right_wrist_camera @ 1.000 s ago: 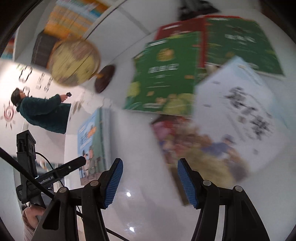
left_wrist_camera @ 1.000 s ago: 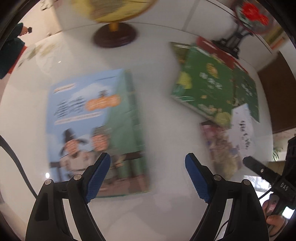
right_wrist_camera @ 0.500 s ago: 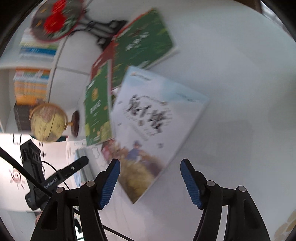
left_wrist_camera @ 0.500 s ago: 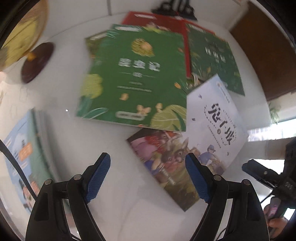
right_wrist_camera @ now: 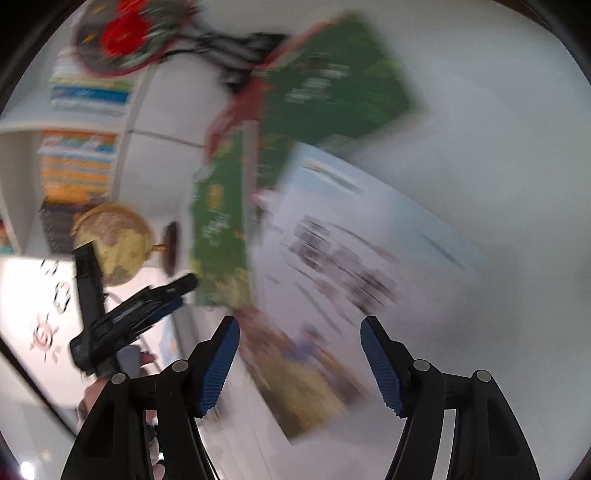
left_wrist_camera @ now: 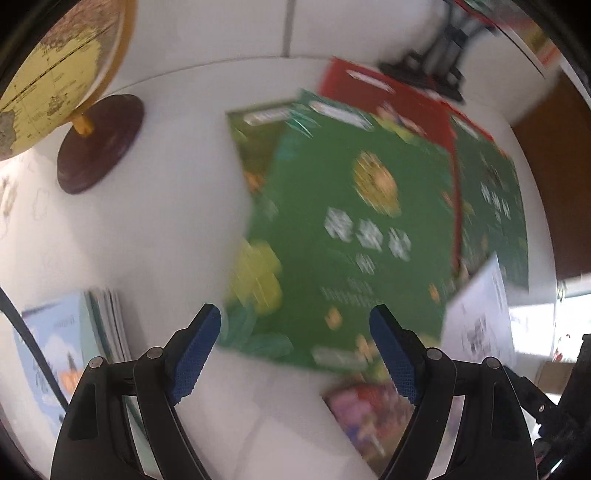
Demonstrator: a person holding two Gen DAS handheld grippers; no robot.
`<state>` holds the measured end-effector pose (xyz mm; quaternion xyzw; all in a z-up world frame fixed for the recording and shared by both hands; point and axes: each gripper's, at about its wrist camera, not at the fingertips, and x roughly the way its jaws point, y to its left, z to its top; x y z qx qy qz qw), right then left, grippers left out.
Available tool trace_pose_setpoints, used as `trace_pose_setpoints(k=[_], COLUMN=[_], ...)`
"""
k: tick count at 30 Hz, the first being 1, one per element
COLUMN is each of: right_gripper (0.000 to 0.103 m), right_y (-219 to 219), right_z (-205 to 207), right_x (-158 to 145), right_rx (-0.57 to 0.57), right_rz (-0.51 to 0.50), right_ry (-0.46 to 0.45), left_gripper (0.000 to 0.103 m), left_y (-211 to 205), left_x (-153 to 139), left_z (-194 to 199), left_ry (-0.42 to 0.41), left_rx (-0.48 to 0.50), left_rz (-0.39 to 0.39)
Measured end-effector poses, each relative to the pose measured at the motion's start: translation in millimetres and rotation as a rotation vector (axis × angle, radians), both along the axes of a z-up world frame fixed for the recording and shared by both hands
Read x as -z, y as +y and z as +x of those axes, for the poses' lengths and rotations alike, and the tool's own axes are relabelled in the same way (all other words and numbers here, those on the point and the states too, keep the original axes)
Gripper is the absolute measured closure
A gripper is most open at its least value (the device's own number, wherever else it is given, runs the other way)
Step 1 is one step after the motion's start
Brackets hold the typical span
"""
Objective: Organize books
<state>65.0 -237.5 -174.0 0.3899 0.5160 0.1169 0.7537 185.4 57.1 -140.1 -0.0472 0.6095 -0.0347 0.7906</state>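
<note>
Several books lie overlapping on the white table (left_wrist_camera: 166, 221). In the left wrist view a green book (left_wrist_camera: 351, 236) is on top, over a red book (left_wrist_camera: 388, 99) and a darker green book (left_wrist_camera: 491, 206). A white book (left_wrist_camera: 480, 317) and a colourful book (left_wrist_camera: 369, 417) lie nearer. A blue book (left_wrist_camera: 62, 350) lies apart at the left. My left gripper (left_wrist_camera: 295, 350) hangs open above the green book's near edge, holding nothing. My right gripper (right_wrist_camera: 299, 358) is open over the white book (right_wrist_camera: 351, 258), with nothing between its pads. The left gripper (right_wrist_camera: 147, 310) also shows there.
A yellow globe (left_wrist_camera: 55, 66) on a dark round base stands at the back left. A red fan ornament (right_wrist_camera: 125, 33) on a black stand sits behind the books. A shelf with stacked books (right_wrist_camera: 77, 158) lines the wall. A hand (right_wrist_camera: 92, 398) holds the left gripper.
My left gripper has swept from above the blue book over to the green book. My right gripper has moved over the white book and rolled. Both stay open.
</note>
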Motion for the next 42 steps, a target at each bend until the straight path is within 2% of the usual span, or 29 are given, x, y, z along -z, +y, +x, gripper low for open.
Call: trace_pose_setpoints(k=[4, 5, 9, 11, 15, 17, 20, 22, 24, 27, 28, 32, 36, 39, 40, 42], right_gripper=[0.037, 0.037, 0.037, 0.037, 0.035, 0.035, 0.035, 0.035, 0.035, 0.035, 0.035, 0.037, 0.036, 0.035, 0.036, 0.032], right_y=[37, 43, 59, 61, 69, 68, 58, 53, 49, 42, 39, 24, 31, 36, 37, 36], right_z=[46, 55, 89, 94, 95, 96, 94, 87, 76, 54, 49, 46, 66, 76, 80, 85], right_x=[-16, -15, 5, 11, 16, 17, 20, 19, 18, 16, 17, 22, 18, 18, 19, 22], right_rx=[-0.081, -0.089, -0.077, -0.062, -0.103, -0.102, -0.113, -0.130, -0.162, -0.206, -0.215, -0.190, -0.240, -0.274, -0.278, -0.273], right_rz=[-0.112, -0.121, -0.103, -0.069, -0.032, -0.008, 0.051, 0.067, 0.062, 0.018, 0.010, 0.057, 0.010, -0.007, -0.014, 0.005], right_ry=[-0.232, -0.248, -0.162, -0.165, -0.175, -0.165, -0.119, -0.092, -0.066, -0.041, -0.036, -0.052, -0.104, -0.126, -0.129, -0.142], left_gripper=[0.021, 0.021, 0.026, 0.041, 0.052, 0.062, 0.063, 0.063, 0.063, 0.063, 0.063, 0.063, 0.061, 0.061, 0.063, 0.076], left_y=[14, 14, 8, 5, 6, 11, 15, 6, -3, -10, -8, -4, -4, -3, 1, 14], left_x=[12, 14, 25, 25, 22, 20, 21, 21, 23, 35, 36, 39, 38, 37, 37, 34], left_z=[25, 29, 36, 33, 25, 16, -4, -25, -50, -76, -80, -64, -46, -43, -42, -49], left_ry=[0.016, 0.015, 0.017, -0.014, -0.035, -0.021, 0.005, 0.017, 0.027, 0.056, 0.038, 0.030, -0.001, -0.004, 0.005, 0.021], left_rx=[-0.030, -0.030, -0.025, -0.012, -0.022, -0.046, -0.071, -0.051, -0.028, -0.018, -0.031, -0.063, -0.042, -0.032, -0.033, -0.058], left_rz=[-0.068, -0.070, -0.069, -0.087, -0.093, -0.104, -0.170, -0.165, -0.162, -0.202, -0.216, -0.218, -0.203, -0.233, -0.259, -0.270])
